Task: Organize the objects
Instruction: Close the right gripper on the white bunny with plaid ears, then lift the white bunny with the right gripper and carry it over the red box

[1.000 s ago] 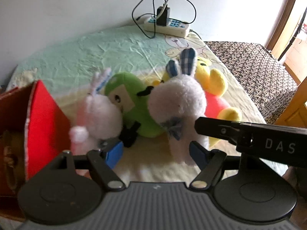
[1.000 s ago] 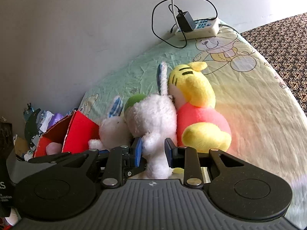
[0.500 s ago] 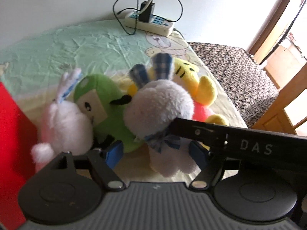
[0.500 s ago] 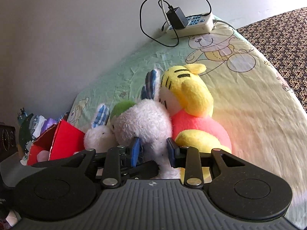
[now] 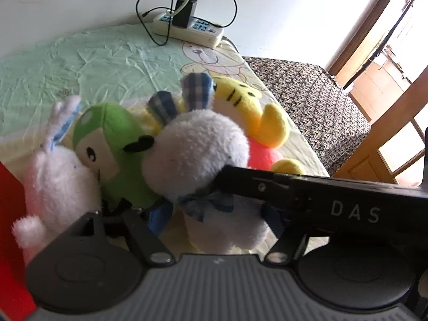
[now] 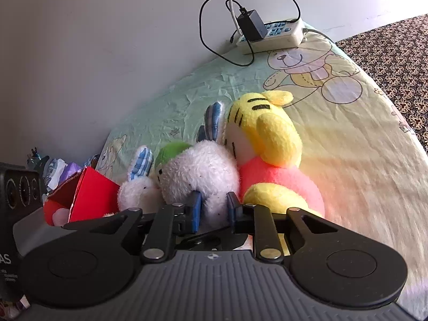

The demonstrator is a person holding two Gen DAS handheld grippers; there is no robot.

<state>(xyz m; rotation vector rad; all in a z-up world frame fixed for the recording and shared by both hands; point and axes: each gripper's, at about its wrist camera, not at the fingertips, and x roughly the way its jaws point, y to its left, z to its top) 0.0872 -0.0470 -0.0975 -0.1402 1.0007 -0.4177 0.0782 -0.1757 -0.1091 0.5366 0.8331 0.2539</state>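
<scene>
Left claw [image 5: 214, 218] dropped closer — both closing: right claw [image 6: 213, 208] pinching white rabbit [image 6: 203, 171], left straddling it.

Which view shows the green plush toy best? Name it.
The left wrist view: the green plush toy shows its face, eye and body between the two white rabbits. The right wrist view shows only its green top behind the larger white rabbit.

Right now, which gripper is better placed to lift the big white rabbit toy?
Right. The right gripper has its jaws closing with the big white rabbit between them. The left gripper straddles its lower body more loosely.
</scene>
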